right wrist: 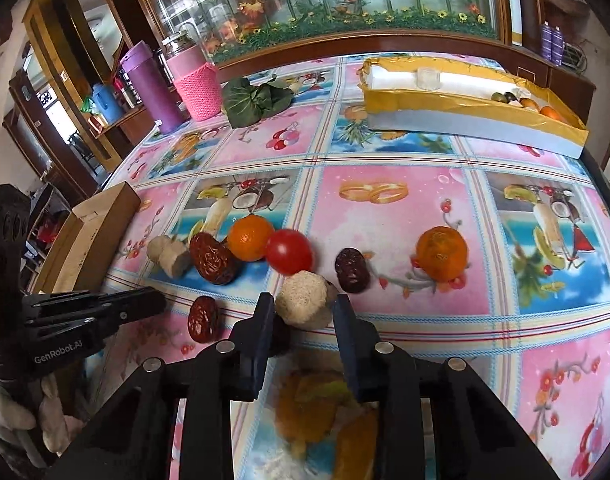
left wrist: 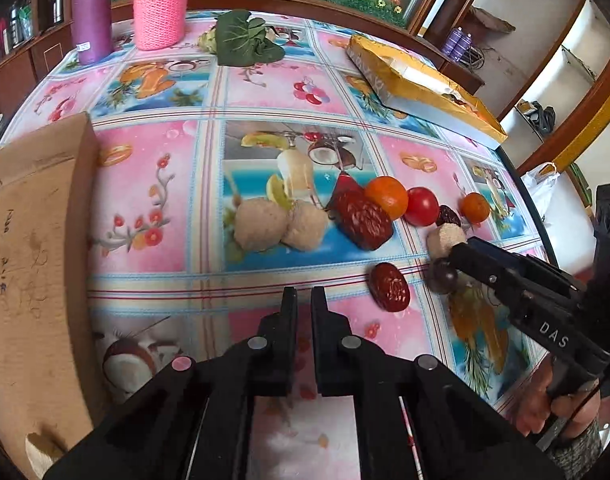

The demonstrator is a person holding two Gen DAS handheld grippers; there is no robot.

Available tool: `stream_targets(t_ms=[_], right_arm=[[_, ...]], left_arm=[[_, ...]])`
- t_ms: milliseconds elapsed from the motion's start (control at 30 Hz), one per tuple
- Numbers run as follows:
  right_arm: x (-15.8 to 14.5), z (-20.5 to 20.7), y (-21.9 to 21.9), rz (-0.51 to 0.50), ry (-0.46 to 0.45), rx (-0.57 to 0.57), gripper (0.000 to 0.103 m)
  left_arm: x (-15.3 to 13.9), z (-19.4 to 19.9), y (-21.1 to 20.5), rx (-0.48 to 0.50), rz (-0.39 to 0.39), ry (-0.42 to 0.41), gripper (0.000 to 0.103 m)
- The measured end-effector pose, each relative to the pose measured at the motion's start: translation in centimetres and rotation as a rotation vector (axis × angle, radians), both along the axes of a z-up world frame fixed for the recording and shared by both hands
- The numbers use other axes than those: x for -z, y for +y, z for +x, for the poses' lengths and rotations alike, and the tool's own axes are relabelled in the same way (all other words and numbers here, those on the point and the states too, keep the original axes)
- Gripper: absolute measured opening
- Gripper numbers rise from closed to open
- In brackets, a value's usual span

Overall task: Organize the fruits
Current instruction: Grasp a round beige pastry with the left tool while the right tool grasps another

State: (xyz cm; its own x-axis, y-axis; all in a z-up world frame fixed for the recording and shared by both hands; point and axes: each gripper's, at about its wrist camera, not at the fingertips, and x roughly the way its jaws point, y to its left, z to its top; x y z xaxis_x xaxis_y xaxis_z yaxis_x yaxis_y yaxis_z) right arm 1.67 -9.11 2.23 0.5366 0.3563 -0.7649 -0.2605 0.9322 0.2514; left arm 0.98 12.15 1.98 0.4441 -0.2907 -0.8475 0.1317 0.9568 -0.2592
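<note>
Loose fruits lie on the patterned tablecloth. In the right wrist view a beige round fruit sits between the open fingers of my right gripper, not clamped. A dark round fruit lies by its left finger. Around it are a cherry tomato, an orange kumquat, a second kumquat, red dates and a dark date. My left gripper is nearly shut and empty, left of a red date. My right gripper shows in the left view.
A yellow-lined white box holding some fruits stands at the back right. A cardboard box is at the left edge. A purple flask, a pink knitted jar and a green leaf bundle stand at the back.
</note>
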Motion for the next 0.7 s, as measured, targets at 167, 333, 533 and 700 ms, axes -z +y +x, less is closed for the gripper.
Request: stream_targets(t_ms=[167,333,533,700], right_arm=[[0.0,-0.4,-1.9,-0.016,0.004,0.052,0.033],[-0.4,-0.6,-2.6,-0.023,-0.017,0.073,0.033],[0.3,0.3,-1.4,-0.011,-0.001,0.048,0.045],[0.9,1.1,-0.4,-0.022,0.004,0.042,0.045]], left_arm=[[-1.1,0.4,1.0,-0.068,0.011,-0.038,0.011],[-1.3,0.7,0.3,-0.053,0.042,-0.061,0.026],[-0.8,2.3,0.6,-0.084,0.112,-0.068,0.033],[-0.2,3.6,0.5,-0.079,0.115,-0.060,0.037]])
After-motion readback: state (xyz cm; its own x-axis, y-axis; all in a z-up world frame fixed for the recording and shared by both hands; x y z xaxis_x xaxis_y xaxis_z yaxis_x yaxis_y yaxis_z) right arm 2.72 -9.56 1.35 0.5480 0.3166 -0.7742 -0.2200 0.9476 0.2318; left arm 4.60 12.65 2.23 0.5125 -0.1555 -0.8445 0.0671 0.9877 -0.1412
